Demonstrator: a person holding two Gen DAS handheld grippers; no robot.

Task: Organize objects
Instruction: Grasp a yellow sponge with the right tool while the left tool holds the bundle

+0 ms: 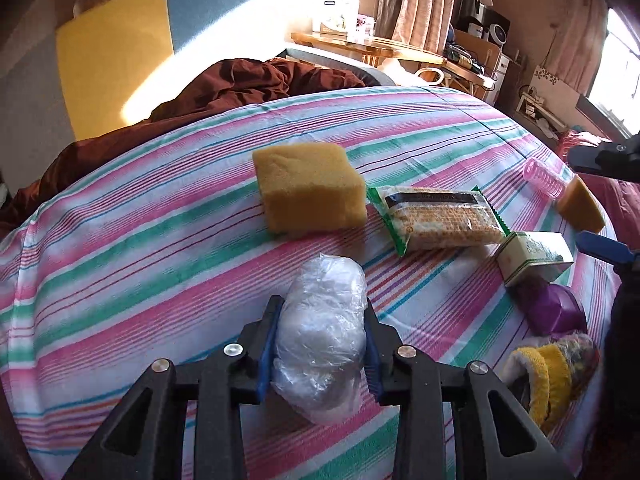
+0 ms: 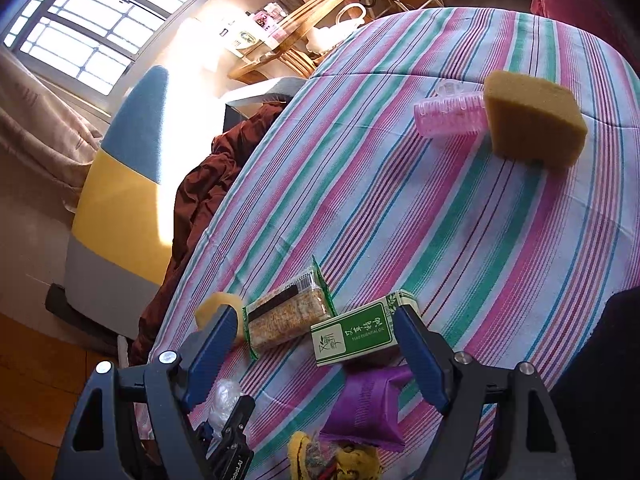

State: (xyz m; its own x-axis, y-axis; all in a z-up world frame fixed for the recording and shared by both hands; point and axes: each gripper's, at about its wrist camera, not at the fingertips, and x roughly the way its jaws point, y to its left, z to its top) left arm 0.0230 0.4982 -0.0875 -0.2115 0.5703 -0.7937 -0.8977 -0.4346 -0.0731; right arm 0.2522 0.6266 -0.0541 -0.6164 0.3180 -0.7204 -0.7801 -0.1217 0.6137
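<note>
My left gripper (image 1: 322, 312) is shut on a clear plastic-wrapped white bundle (image 1: 320, 340) that rests on the striped cloth (image 1: 160, 240). Beyond it lie a big yellow sponge (image 1: 310, 188), a cracker packet (image 1: 440, 216) and a green-and-white box (image 1: 532, 258). In the right wrist view my right gripper (image 2: 316, 320) hangs open above the green box (image 2: 356, 334) and the cracker packet (image 2: 288, 316), touching neither. A purple pouch (image 2: 368, 408) lies just under it. Farther off sit a pink hair roller (image 2: 448, 114) and a second sponge (image 2: 532, 120).
A yellow knitted item (image 1: 552, 376) lies near the purple pouch (image 1: 556, 308). Brown fabric (image 1: 240, 84) is heaped at the cloth's far edge, in front of a yellow-and-blue seat (image 1: 120, 48). A wooden table (image 1: 360, 44) stands behind. The cloth's left half is bare.
</note>
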